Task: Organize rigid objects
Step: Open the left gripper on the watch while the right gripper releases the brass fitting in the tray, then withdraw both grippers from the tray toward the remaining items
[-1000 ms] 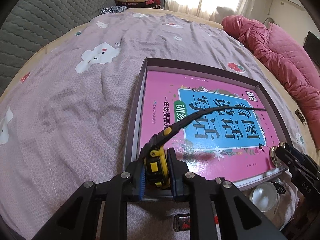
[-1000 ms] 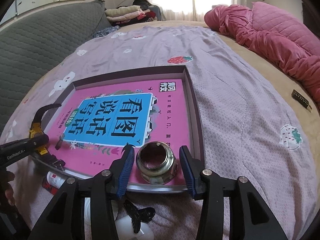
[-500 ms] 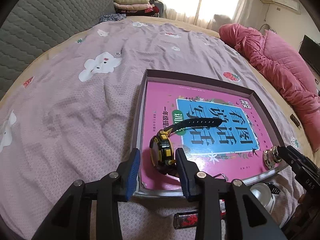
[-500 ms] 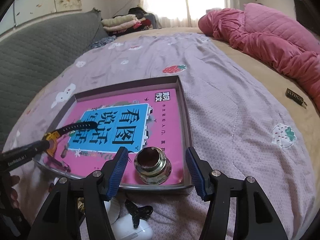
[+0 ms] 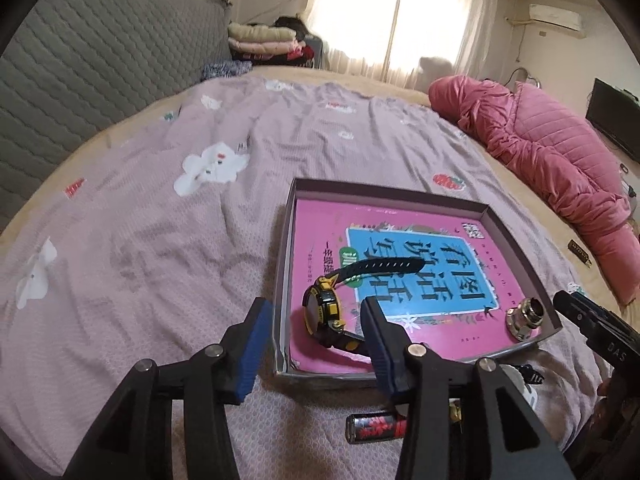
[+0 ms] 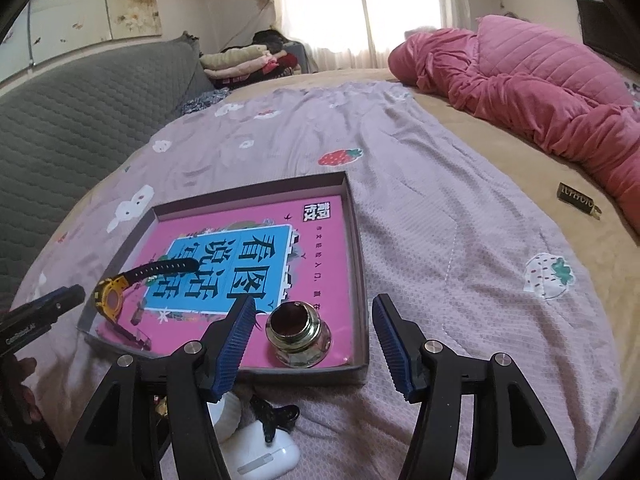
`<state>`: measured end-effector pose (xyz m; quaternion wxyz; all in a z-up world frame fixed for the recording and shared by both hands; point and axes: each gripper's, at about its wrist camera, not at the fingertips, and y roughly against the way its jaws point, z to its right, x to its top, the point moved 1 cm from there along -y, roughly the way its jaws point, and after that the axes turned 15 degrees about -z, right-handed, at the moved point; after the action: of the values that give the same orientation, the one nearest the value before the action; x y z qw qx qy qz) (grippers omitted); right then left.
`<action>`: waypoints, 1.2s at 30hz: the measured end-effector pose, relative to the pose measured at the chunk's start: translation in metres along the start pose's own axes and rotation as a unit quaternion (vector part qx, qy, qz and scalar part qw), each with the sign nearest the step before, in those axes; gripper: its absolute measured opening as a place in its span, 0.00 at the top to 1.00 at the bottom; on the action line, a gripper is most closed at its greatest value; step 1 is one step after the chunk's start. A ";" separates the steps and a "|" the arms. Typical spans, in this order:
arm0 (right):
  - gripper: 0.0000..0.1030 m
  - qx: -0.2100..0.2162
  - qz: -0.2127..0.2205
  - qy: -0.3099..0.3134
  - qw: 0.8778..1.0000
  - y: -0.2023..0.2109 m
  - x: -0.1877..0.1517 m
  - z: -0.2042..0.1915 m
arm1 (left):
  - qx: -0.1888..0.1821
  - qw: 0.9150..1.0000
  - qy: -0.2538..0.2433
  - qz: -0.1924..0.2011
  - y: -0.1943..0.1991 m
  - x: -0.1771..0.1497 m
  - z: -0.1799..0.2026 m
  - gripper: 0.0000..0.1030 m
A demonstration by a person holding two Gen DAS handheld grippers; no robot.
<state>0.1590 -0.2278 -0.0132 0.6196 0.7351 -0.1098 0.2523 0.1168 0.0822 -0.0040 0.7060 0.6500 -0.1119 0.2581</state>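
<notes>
Both grippers, left (image 5: 316, 344) and right (image 6: 314, 344), we hold wide apart. Inside the tray (image 5: 516, 240), the watch (image 5: 326, 312) and metal nut (image 6: 298, 338) lie free.

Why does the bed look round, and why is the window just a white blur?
Left view: the fisheye lens bows the bed and darkens the corners; the window is overexposed by daylight. Right view: same bowing, window washed out, yet the box and nut look sharp.
</notes>
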 end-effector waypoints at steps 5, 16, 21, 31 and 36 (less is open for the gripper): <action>0.38 0.001 0.007 0.003 1.000 0.009 -0.004 0.000 | -0.005 1.000 -0.005 0.008 0.011 -0.005 0.004 0.55; 0.33 0.001 0.014 0.025 1.000 0.026 -0.017 -0.010 | -0.009 1.000 -0.028 0.003 0.021 -0.023 0.020 0.55; 0.32 0.000 0.011 0.032 0.999 0.031 -0.025 -0.012 | -0.017 0.999 -0.033 -0.003 0.025 -0.031 0.024 0.55; 0.31 0.002 -0.009 0.060 0.998 0.036 -0.051 -0.020 | -0.020 0.999 -0.045 -0.009 0.031 -0.043 0.031 0.55; 0.31 0.002 -0.028 0.084 0.996 0.033 -0.068 -0.026 | -0.027 0.998 -0.057 -0.018 0.030 -0.050 0.039 0.55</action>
<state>0.0799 -0.2197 -0.0165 0.6318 0.7154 -0.0359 0.2962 0.0663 0.0337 0.0019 0.7203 0.6462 -0.1470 0.2046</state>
